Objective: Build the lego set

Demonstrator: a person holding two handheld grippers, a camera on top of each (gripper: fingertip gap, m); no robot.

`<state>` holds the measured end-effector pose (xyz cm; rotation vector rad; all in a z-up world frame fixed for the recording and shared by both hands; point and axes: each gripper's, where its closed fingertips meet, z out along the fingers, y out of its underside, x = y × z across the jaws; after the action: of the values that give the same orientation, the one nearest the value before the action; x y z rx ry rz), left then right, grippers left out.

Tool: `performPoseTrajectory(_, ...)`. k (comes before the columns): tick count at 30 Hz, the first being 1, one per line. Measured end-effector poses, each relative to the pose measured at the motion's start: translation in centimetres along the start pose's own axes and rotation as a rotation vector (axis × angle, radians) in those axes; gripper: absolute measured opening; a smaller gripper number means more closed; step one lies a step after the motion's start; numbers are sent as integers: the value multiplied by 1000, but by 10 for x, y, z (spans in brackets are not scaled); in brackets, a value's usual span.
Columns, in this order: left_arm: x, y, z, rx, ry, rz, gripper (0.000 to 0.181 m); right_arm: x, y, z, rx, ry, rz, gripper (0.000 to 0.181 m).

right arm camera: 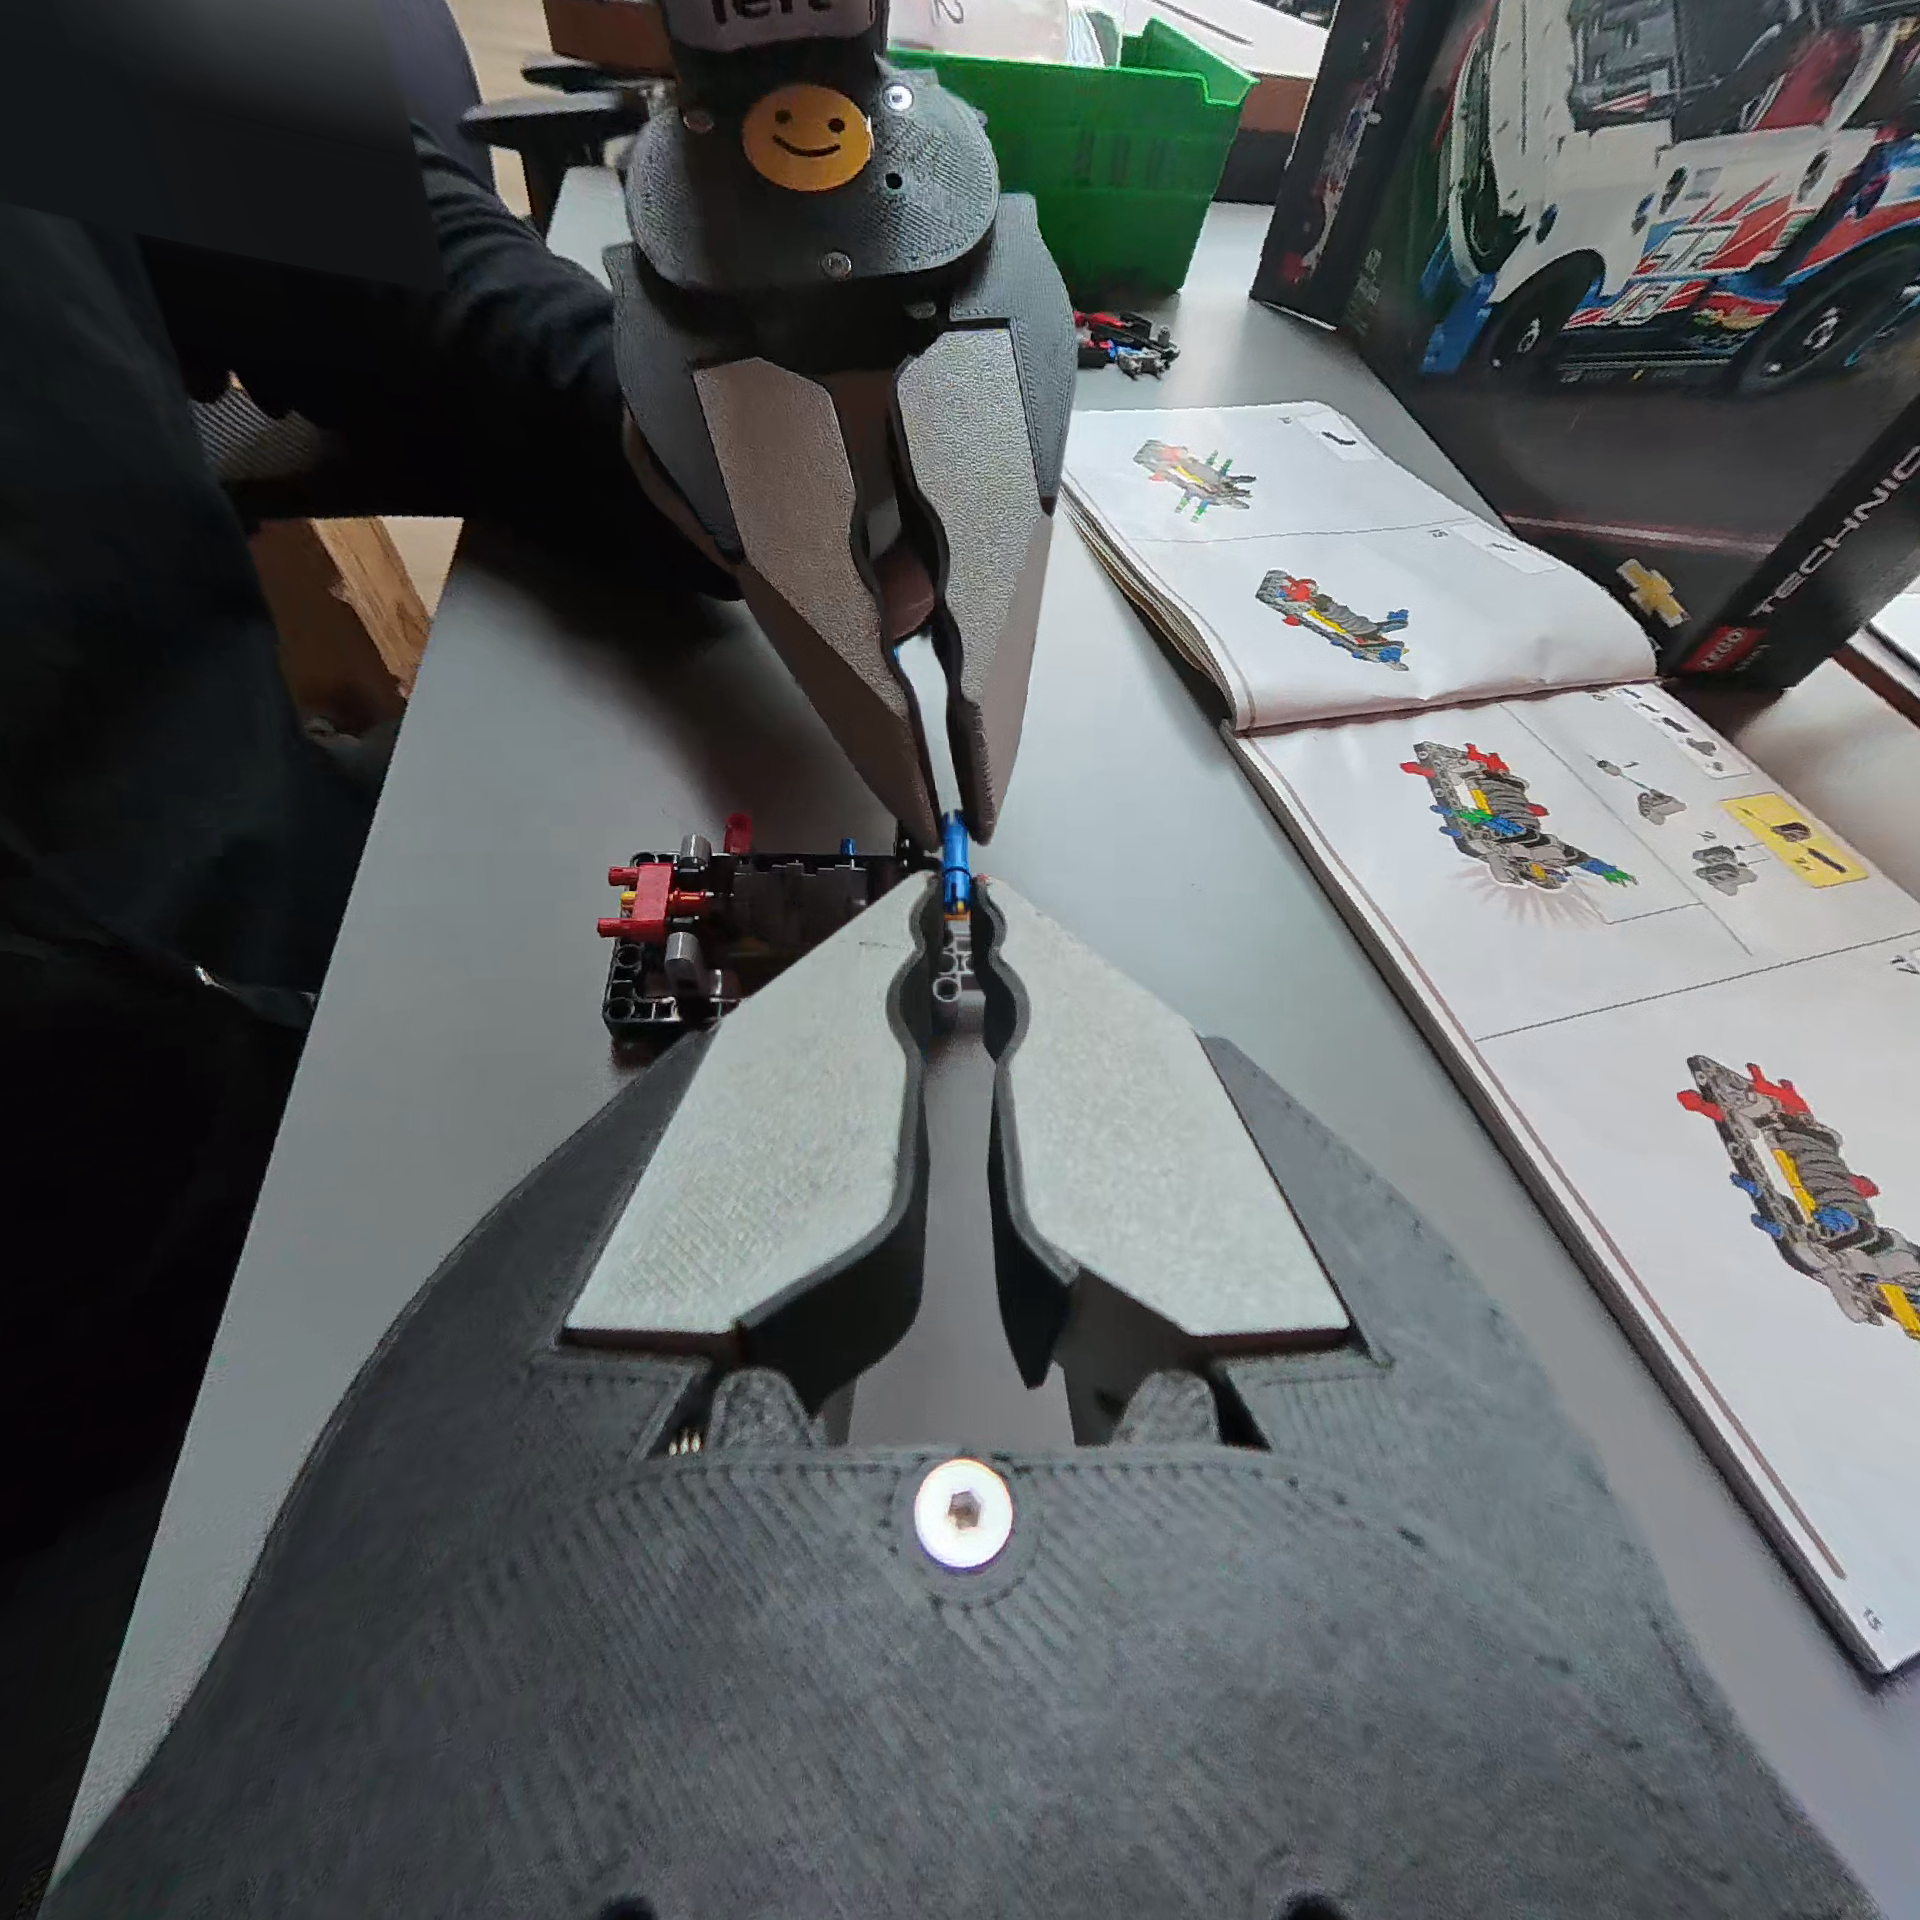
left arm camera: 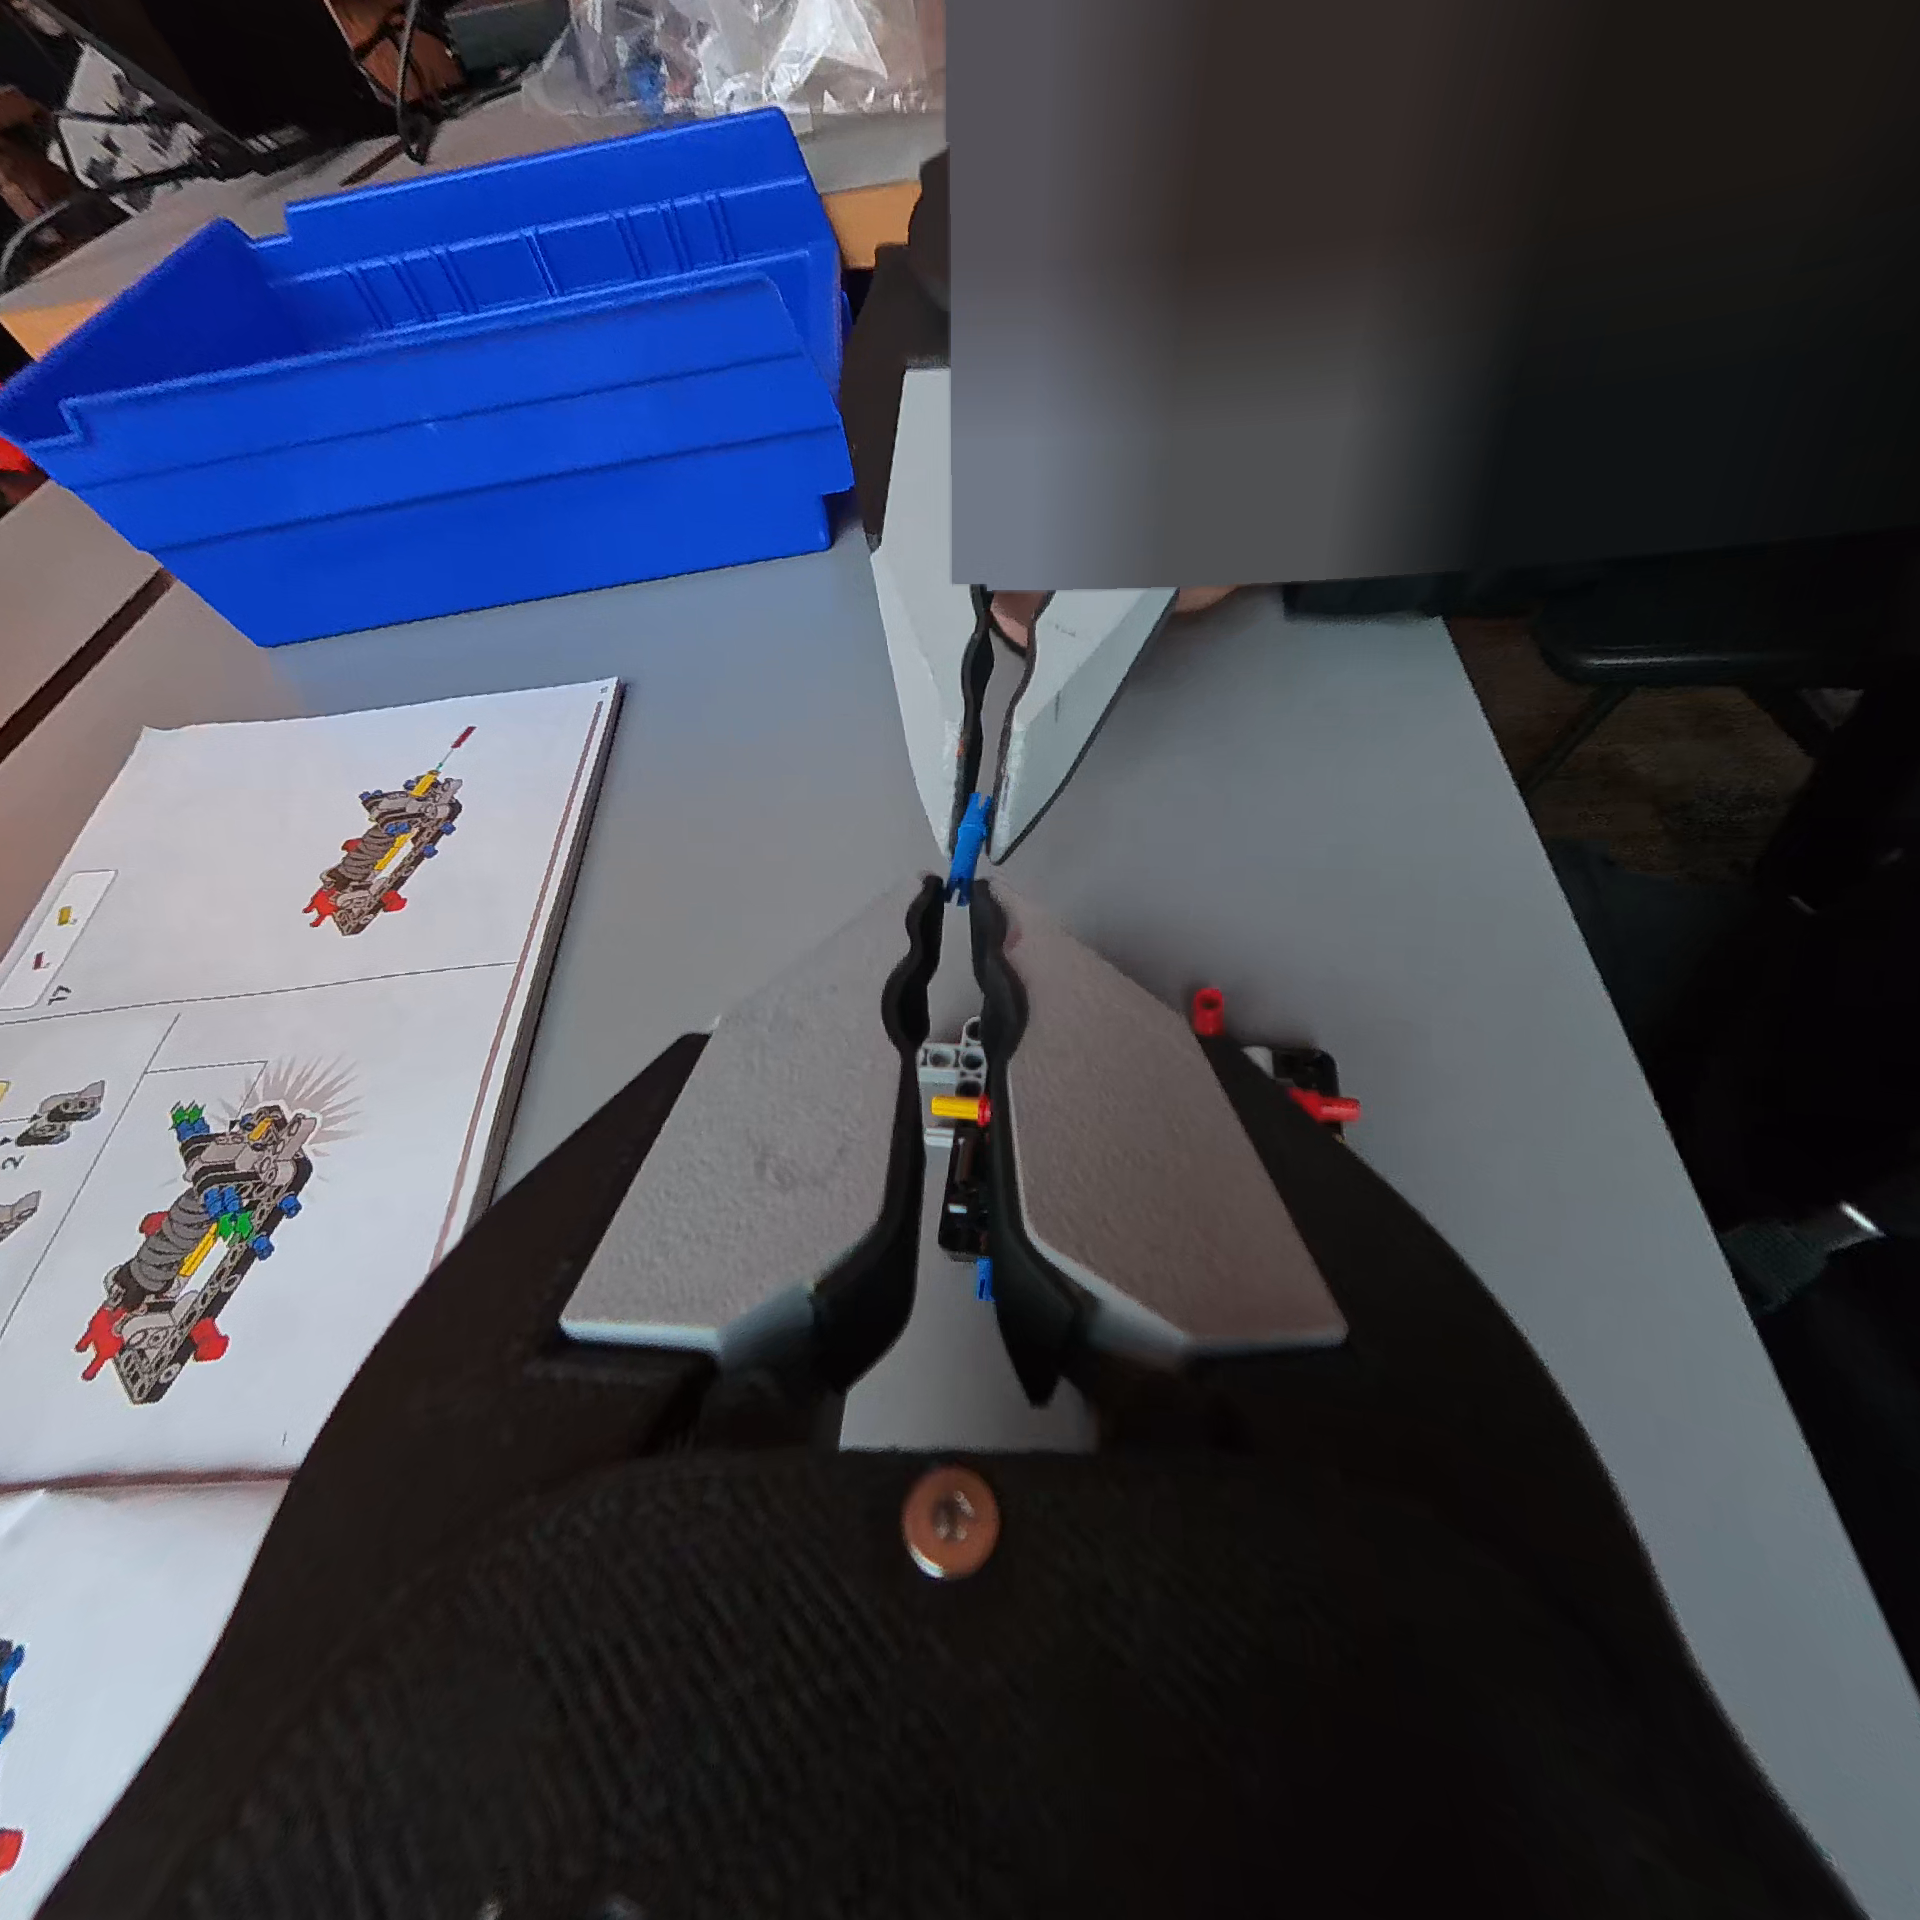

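Note:
My two grippers meet tip to tip over the grey table. A small blue pin (left arm camera: pixel 970 844) spans the gap between them, one end in each pair of tips. My left gripper (left arm camera: pixel 961 896) is nearly closed on its near end. My right gripper (right arm camera: pixel 956 899) is pinched on the other end of the pin (right arm camera: pixel 954 854). The right gripper also shows in the left wrist view (left arm camera: pixel 977 847), and the left gripper, with a yellow smiley disc, in the right wrist view (right arm camera: pixel 958 826). Below them lies the partly built black Lego frame (right arm camera: pixel 717 920) with red and grey parts, seen through my left fingers (left arm camera: pixel 961 1153).
An open instruction booklet (left arm camera: pixel 291 987) (right arm camera: pixel 1558 831) lies beside the frame. A blue bin (left arm camera: pixel 468 395) stands behind it. A green bin (right arm camera: pixel 1122 156), the set's box (right arm camera: pixel 1662 260) and loose parts (right arm camera: pixel 1127 338) are farther off. The table edge (left arm camera: pixel 1621 1039) runs close by.

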<state>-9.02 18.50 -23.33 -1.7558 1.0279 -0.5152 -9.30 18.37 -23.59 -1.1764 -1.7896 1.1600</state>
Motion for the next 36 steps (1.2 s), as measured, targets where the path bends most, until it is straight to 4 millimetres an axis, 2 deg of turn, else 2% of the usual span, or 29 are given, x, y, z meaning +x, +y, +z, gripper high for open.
performPoseTrajectory(4,0,17,6,-101,-9,36,4,-1,13,5,-78,4,-9,1)
performPoseTrajectory(8,0,22,6,-154,-43,114,2,-1,18,7,-105,7,-7,1)
performPoseTrajectory(27,1,34,7,-278,-115,238,0,-4,21,12,-135,-8,12,0)
performPoseTrajectory(36,-2,28,7,-228,-116,197,0,-1,18,8,-108,-4,26,1)
